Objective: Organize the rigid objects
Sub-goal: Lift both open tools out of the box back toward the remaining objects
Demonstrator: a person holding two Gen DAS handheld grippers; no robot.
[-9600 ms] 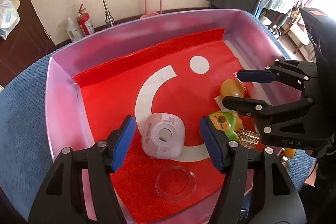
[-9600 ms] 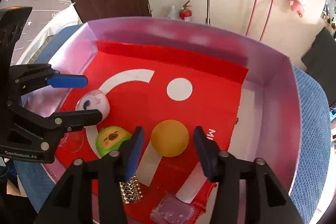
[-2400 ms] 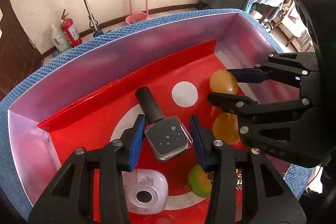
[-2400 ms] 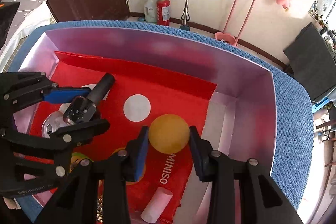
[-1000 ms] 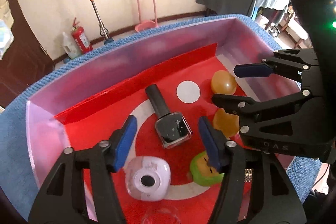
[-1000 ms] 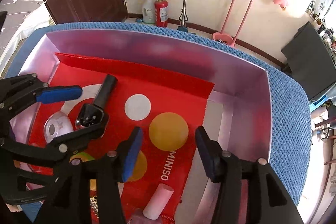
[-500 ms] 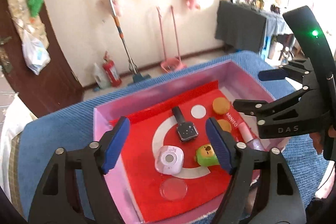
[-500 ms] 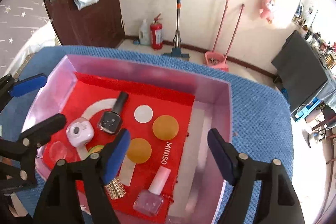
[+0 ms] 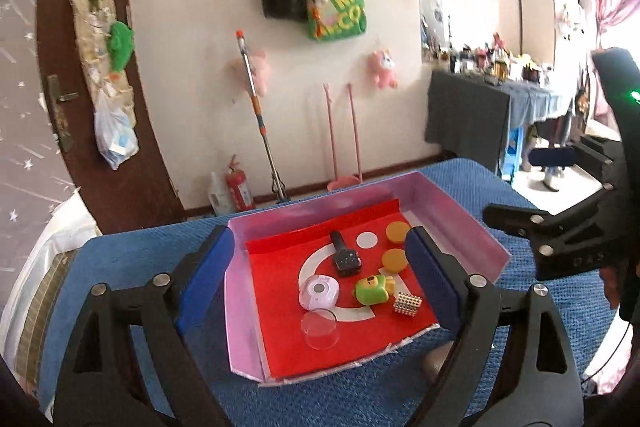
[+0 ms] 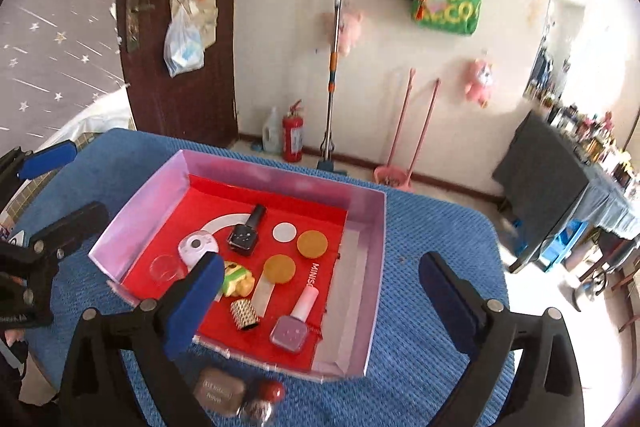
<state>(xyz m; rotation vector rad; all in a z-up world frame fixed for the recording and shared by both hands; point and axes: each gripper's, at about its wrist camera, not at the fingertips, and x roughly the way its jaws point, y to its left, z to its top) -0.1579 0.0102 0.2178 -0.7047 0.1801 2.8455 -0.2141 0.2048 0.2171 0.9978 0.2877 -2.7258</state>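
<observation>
Your left gripper (image 9: 318, 279) hangs high over the pink tray (image 9: 452, 211) at lower centre of the left wrist view, jaws spread wide with nothing between them; your right gripper (image 10: 320, 295) sits the same way in its own view, jaws wide apart and empty

Inside the tray on the red liner (image 10: 208, 197): the dark nail polish bottle (image 10: 246, 233) lies near mid-frame, the white round camera toy (image 10: 196, 247) just left of it, a clear dish (image 10: 166, 267) lower left, two orange discs (image 10: 296, 255) to the right, the green toy (image 10: 236, 279), a gold bead cube (image 10: 244, 313) and a pink nail polish bottle (image 10: 296, 319) toward the bottom

Your right gripper's left finger (image 10: 192, 303) covers part of the green toy, and in the left wrist view the right finger (image 9: 432, 279) hides the pink bottle entirely

Outside the tray, on the blue tabletop (image 10: 432, 227) at bottom centre, sit a brown case (image 10: 218, 393) and a red-capped piece (image 10: 264, 399), blurred and partly cut off

Against the wall stand a mop (image 10: 332, 83) and a fire extinguisher (image 10: 292, 135)
</observation>
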